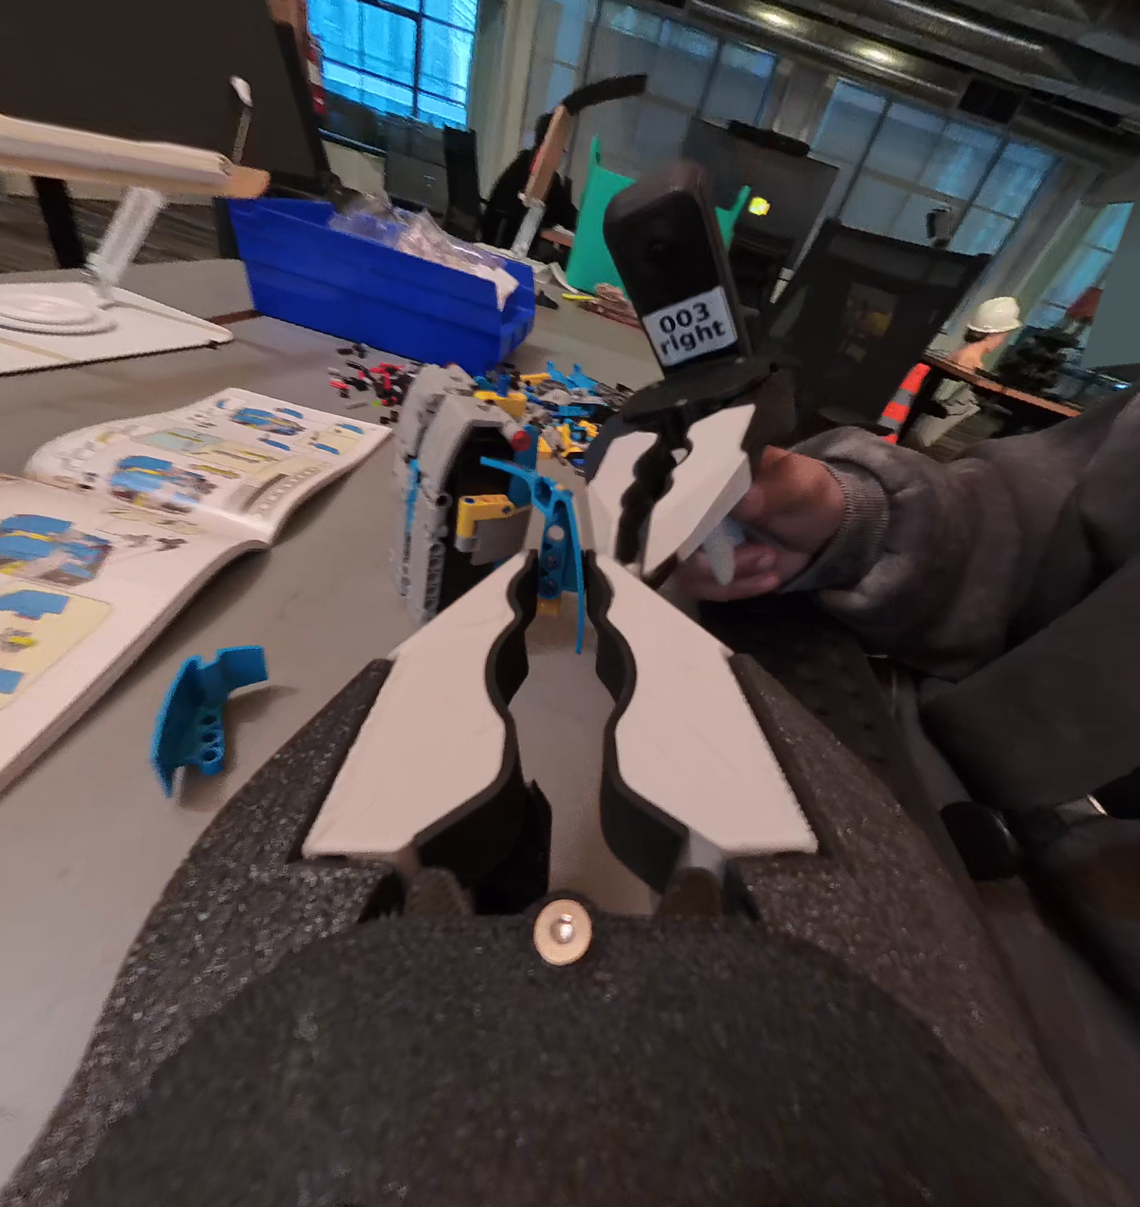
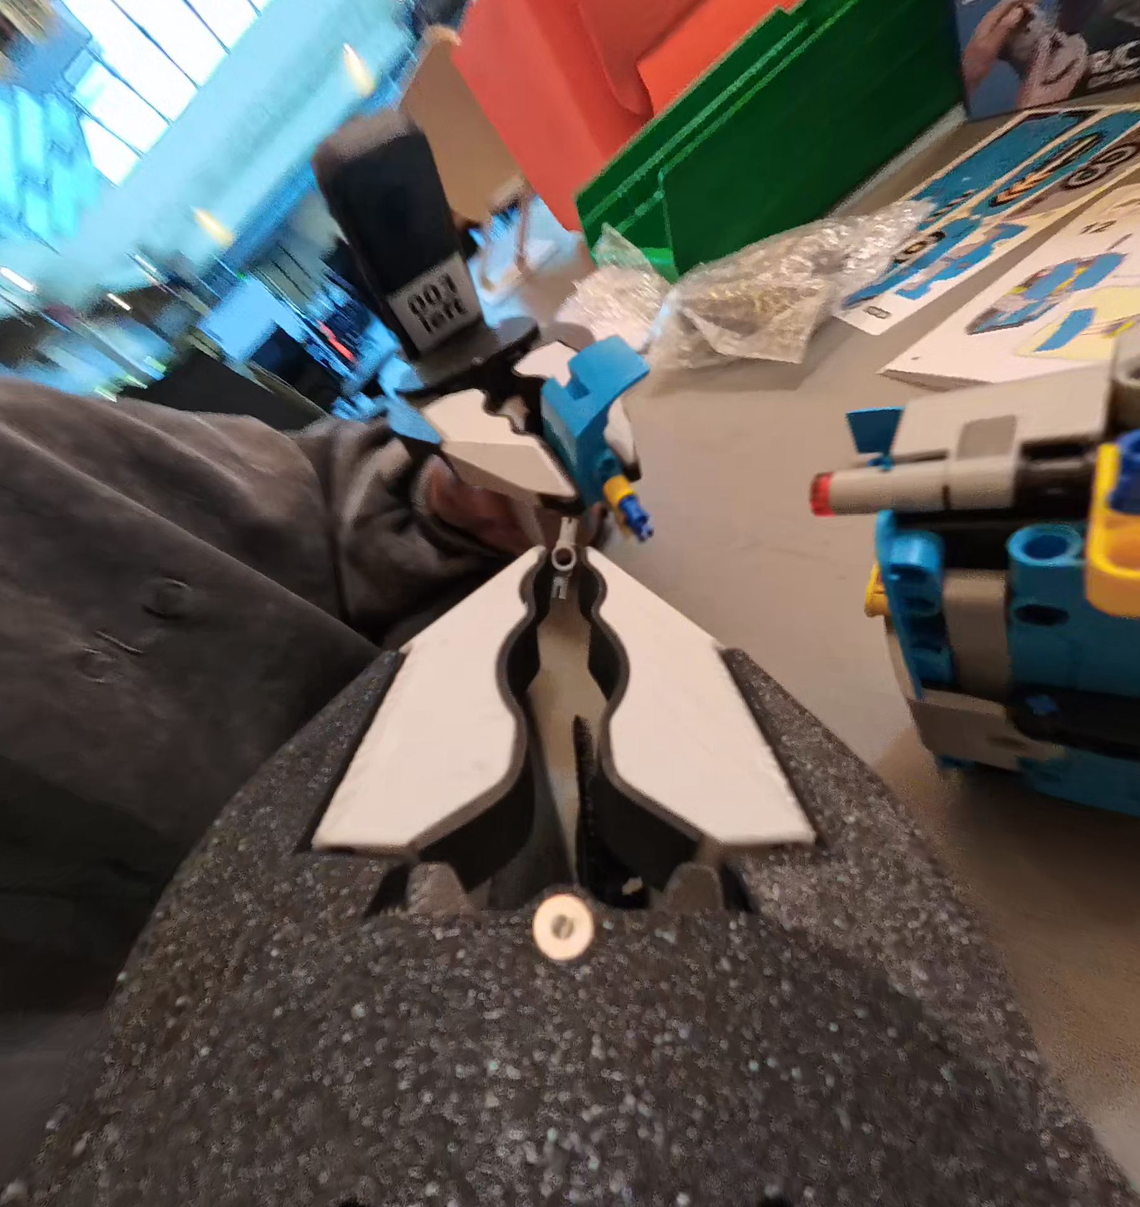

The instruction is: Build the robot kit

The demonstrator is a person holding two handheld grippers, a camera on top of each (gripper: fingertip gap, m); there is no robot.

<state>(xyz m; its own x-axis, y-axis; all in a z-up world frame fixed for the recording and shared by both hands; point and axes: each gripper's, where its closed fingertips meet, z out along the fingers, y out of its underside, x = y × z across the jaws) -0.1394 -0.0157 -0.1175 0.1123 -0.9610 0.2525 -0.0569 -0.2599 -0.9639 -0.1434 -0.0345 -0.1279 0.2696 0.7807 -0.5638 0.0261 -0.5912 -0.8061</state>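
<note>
A workshop-style open office, set up for toy-brick assembly.
Tall industrial windows [image 1: 391,52] and exposed ceiling ducts [image 1: 881,39] framed grey worktables [image 1: 306,588] strewn with an instruction booklet [image 1: 162,496], a blue parts bin [image 1: 371,281] and loose bricks [image 1: 371,379].

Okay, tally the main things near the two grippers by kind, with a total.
Blue curved panels: 2, one held by left gripper, one loose on table
Small grey pins: 1, in right gripper
Part-built models: 1
Open booklets: 1
Blue bins: 1
Total: 6

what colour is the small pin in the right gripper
Grey small pin, pinched at the right gripper tips; right wrist view shows it best.
</note>
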